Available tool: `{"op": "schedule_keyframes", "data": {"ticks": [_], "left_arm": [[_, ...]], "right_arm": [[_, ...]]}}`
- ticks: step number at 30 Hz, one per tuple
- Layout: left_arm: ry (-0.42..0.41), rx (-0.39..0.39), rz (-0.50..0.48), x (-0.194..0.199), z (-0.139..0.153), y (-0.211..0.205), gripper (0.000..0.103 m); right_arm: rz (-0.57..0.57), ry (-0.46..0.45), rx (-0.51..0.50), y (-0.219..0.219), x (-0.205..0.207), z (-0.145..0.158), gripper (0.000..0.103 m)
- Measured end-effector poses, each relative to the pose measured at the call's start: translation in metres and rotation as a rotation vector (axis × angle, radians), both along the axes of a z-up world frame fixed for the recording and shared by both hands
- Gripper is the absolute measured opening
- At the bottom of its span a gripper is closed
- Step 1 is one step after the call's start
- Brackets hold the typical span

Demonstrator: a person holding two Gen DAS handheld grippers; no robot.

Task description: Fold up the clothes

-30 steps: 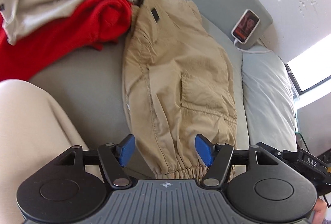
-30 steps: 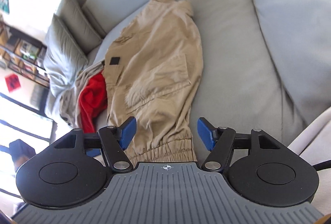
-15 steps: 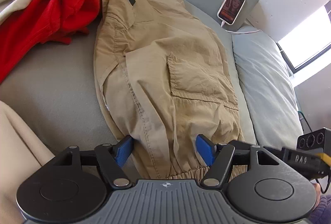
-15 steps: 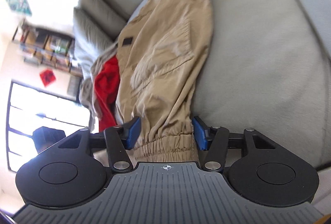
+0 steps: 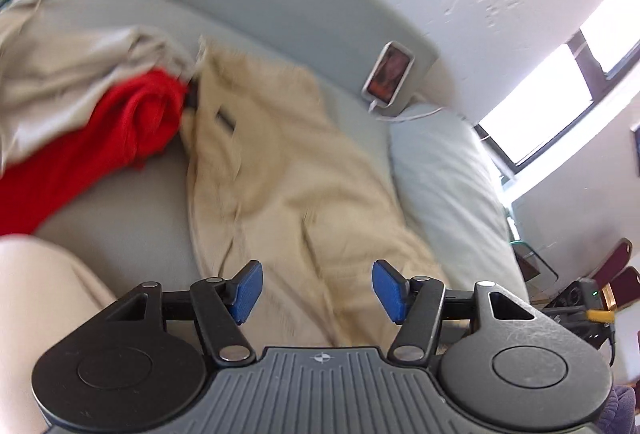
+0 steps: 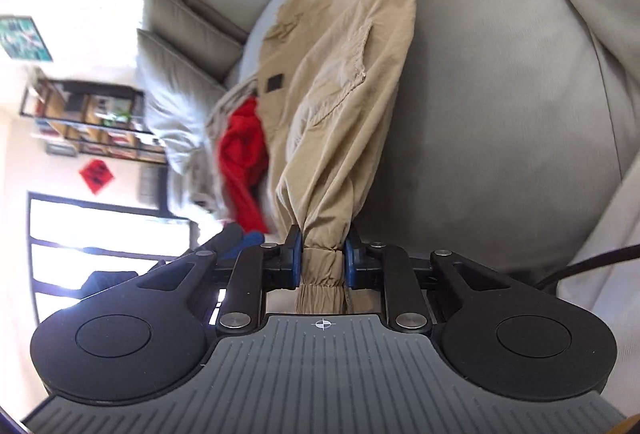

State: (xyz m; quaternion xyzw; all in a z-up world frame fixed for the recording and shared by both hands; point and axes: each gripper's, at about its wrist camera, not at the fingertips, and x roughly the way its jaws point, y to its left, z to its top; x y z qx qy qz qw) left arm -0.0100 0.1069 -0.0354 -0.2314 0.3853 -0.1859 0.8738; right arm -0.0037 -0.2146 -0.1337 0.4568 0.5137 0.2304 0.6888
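My right gripper [image 6: 322, 258] pinches the trousers' [image 6: 344, 81] cuff to lift it for folding; my left gripper [image 5: 317, 288] hangs wide, probably above the blurred trousers.

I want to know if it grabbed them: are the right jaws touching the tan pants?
Touching. In the right wrist view, the right gripper has both blue jaws pressed against the bunched elastic cuff of the tan pants.

Trousers [image 5: 288, 185] on sofa seat [image 5: 120, 218], sweater [image 5: 92, 149] left, phone [image 5: 387, 75] behind right
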Motion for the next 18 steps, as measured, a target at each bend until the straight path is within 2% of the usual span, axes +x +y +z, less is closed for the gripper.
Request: {"op": "schedule_keyframes", "data": {"ticks": [3, 5, 7, 11, 15, 16, 18], "left_arm": [[-0.040, 0.004, -0.054, 0.019, -0.003, -0.019, 0.053], [-0.027, 0.019, -0.094, 0.038, -0.014, -0.039, 0.042], [0.002, 0.035, -0.135, 0.055, -0.025, -0.058, 0.037], [0.063, 0.129, -0.232, 0.081, -0.043, -0.093, 0.036], [0.215, 0.247, -0.284, 0.095, -0.071, -0.117, 0.038], [0.229, 0.264, -0.287, 0.095, -0.076, -0.119, 0.041], [0.222, 0.270, -0.288, 0.094, -0.075, -0.118, 0.042]], "right_arm": [[-0.026, 0.060, 0.025, -0.001, -0.011, -0.005, 0.021], [-0.036, 0.067, 0.045, 0.001, -0.013, -0.008, 0.021], [-0.036, 0.064, 0.047, 0.004, -0.012, -0.006, 0.021], [-0.030, 0.050, 0.026, 0.004, -0.012, 0.000, 0.021], [-0.024, 0.062, -0.003, 0.005, -0.012, -0.003, 0.021], [-0.023, 0.071, -0.016, 0.007, -0.011, -0.006, 0.021], [-0.022, 0.093, -0.043, 0.011, -0.008, -0.012, 0.022]]}}
